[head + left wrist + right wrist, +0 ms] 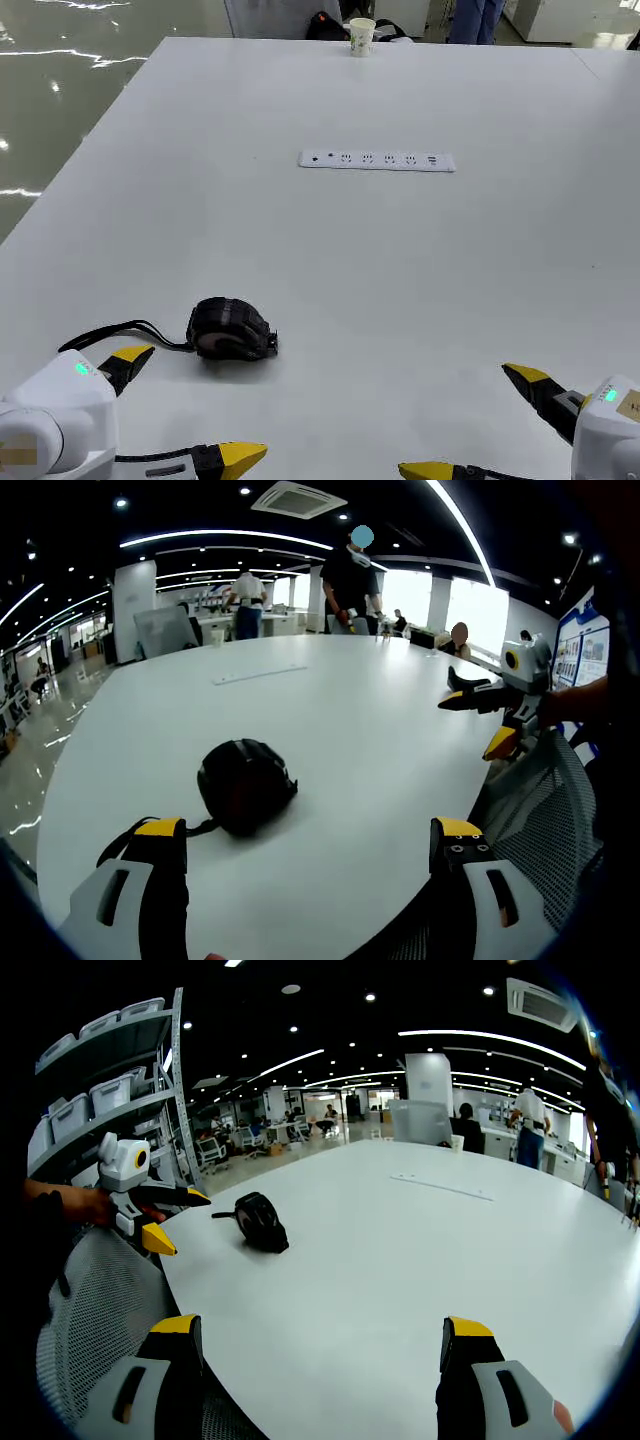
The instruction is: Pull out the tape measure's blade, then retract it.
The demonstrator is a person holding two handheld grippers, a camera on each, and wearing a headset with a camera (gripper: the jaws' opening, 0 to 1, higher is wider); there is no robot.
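Near left on the table (400,260), just past the wide, empty left gripper (192,404), find the tape measure (230,329) untouched. Likely pre-grasp: next, pin its case, pinch the blade with the wide, empty right gripper (470,420).

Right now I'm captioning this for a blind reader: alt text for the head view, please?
A black tape measure lies on a white table, no blade pulled out, just beyond the open left hand-held gripper; the right hand-held gripper is open too, empty. A power strip and paper cup sit farther back.
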